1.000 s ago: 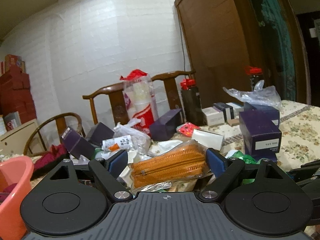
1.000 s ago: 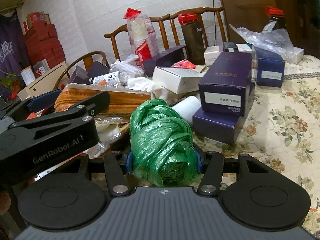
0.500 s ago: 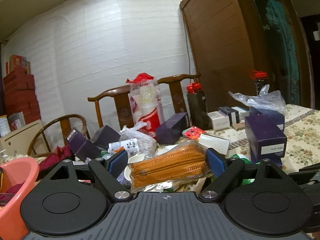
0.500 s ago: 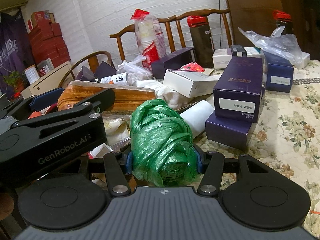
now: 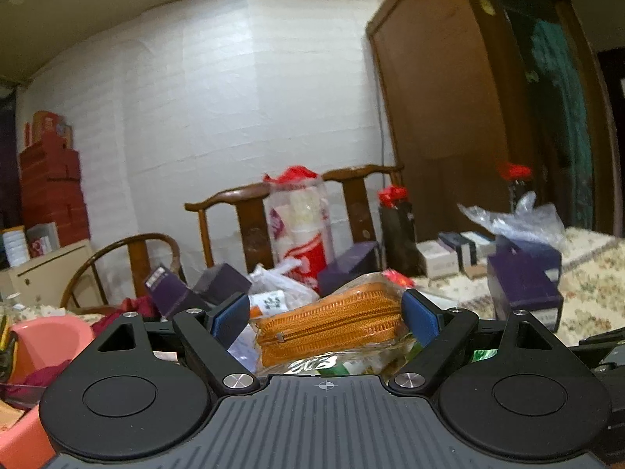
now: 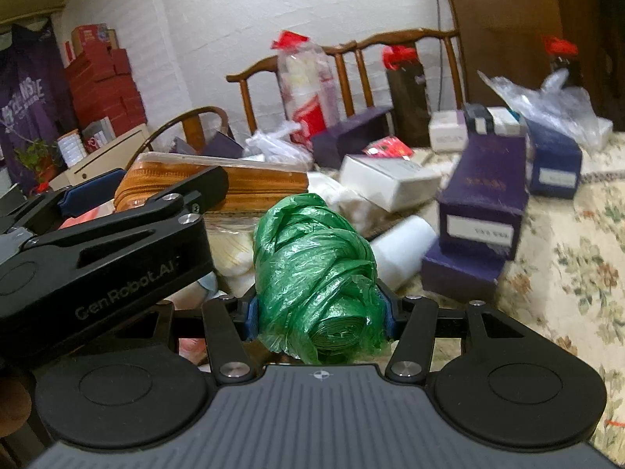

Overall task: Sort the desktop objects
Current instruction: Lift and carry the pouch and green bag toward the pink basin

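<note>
My left gripper [image 5: 326, 312] is shut on an orange zippered pouch in clear wrap [image 5: 328, 326] and holds it above the cluttered table. The pouch also shows in the right wrist view [image 6: 218, 185], with the left gripper's body [image 6: 105, 250] beside it. My right gripper [image 6: 318, 312] is shut on a roll of green plastic bags [image 6: 312, 273] and holds it just right of the left gripper.
Purple boxes [image 6: 482, 199], a white box [image 6: 390, 181], a white roll [image 6: 402, 248] and plastic bags [image 6: 547, 105] crowd the floral tablecloth [image 6: 566, 258]. Wooden chairs [image 5: 250, 219] stand behind. A pink basin [image 5: 43, 344] sits at the left.
Both grippers have risen with their loads; the table clutter sits lower in the left view and the camera tilts up toward the wall.
</note>
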A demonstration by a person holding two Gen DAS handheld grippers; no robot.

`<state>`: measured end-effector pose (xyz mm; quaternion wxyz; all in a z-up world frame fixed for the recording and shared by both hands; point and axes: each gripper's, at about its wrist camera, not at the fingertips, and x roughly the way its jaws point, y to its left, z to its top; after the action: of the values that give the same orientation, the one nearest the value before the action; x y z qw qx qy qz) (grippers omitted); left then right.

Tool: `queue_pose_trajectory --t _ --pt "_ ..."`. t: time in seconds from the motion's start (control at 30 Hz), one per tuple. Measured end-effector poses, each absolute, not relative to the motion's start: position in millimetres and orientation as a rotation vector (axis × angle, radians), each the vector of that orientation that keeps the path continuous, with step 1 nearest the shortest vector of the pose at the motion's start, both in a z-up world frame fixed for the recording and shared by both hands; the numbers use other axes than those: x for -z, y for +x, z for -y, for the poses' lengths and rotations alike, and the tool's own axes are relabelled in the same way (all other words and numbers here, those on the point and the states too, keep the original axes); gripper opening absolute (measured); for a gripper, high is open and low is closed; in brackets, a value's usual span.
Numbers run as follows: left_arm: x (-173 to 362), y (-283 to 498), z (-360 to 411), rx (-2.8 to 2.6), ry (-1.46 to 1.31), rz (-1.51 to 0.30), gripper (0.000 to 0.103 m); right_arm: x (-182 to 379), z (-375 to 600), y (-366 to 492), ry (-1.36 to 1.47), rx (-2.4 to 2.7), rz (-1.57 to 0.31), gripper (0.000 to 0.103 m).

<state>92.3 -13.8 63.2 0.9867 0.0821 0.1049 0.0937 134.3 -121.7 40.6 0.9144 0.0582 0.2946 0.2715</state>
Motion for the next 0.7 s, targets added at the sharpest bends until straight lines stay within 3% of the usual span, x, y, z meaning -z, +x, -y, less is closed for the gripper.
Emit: queue_pose_trajectory --t 0.7 --pt "-124.1 -6.1 -75.2 -0.480 0.098 -0.098 0.085 -111.3 19.9 57.6 0.026 -0.851 -0.459 0.060"
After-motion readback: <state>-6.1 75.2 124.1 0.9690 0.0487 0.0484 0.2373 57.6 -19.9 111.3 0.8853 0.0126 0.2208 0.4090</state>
